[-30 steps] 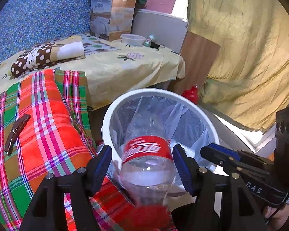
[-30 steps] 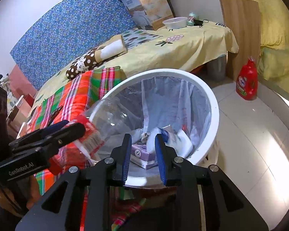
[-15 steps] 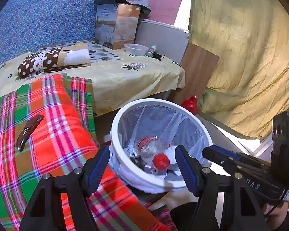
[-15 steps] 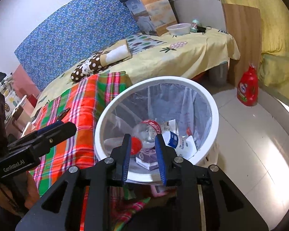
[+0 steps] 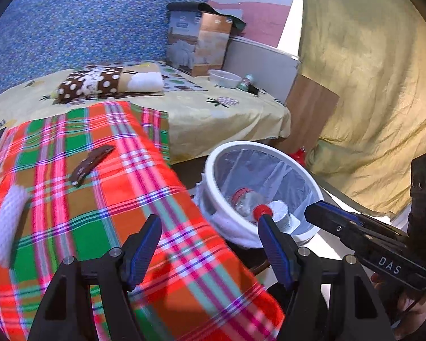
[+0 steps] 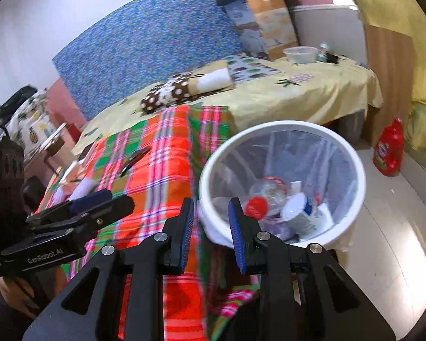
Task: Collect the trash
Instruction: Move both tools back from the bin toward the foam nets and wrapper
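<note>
From my left wrist camera, the left hand-held gripper stands wide open and empty, its jaws having just finished opening. The plastic bottle lies in the white bin at about three o'clock, beside the plaid blanket, where a brown wrapper waits at ten o'clock.

From my right wrist camera, the right hand-held gripper is narrowly parted, gripping nothing. I judge it idle beside the bin's rim.

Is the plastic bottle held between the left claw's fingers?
No: the plastic bottle lies inside the white bin, and the left claw stands wide open with nothing between its fingers.
</note>
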Demonstrator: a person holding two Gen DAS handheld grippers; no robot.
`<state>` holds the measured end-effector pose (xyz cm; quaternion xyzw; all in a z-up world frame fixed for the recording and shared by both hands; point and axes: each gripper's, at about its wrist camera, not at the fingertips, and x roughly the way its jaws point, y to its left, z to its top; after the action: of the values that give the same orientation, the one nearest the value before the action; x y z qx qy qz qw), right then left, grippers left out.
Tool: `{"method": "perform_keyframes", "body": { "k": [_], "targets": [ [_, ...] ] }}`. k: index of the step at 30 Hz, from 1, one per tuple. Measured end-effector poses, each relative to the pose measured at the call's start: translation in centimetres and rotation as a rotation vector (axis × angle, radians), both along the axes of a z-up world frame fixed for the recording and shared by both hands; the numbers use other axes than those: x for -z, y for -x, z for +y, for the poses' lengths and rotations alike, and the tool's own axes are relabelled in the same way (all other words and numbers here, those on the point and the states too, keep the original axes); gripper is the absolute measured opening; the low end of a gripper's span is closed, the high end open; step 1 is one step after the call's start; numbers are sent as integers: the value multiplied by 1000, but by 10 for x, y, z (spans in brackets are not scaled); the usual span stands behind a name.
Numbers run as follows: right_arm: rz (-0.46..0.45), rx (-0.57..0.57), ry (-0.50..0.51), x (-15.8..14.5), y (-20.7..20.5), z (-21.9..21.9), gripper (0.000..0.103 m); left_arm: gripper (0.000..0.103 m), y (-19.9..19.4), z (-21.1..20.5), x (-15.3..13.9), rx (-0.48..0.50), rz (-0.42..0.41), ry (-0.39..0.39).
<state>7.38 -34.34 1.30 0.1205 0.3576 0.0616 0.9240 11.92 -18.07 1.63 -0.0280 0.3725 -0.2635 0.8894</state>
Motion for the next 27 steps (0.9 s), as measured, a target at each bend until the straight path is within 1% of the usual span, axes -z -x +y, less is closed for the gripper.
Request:
{"method": "perform_keyframes", "body": {
  "k": [5, 9, 12, 15, 17, 19, 24, 26, 27],
  "targets": [
    [-5, -51, -1, -1, 2, 19, 28, 70, 12, 24, 2, -39, -10, -6],
    [1, -89, -5, 1, -1, 32, 28, 69, 17, 44, 6, -76, 0, -7],
    [2, -119, -13, 2, -1, 42, 28, 67, 21, 59, 9, -111, 10, -6],
    [5, -144, -19, 2, -1, 49, 28, 62, 24, 73, 10, -147, 4, -23],
    [7, -171, -23, 2, -3, 55, 28, 60, 26, 80, 11, -163, 2, -29],
    [6, -189, -25, 1, -4, 61, 28, 55, 28, 87, 11, -180, -2, -37],
    [4, -215, -14, -3, -6, 77, 28, 53, 29, 109, 11, -229, -3, -39],
    [3, -219, -20, -3, -9, 81, 28, 51, 28, 118, 10, -250, -5, -42],
    [6, -222, -32, -2, -11, 82, 28, 48, 28, 122, 10, -258, -6, -45]
  ]
}}
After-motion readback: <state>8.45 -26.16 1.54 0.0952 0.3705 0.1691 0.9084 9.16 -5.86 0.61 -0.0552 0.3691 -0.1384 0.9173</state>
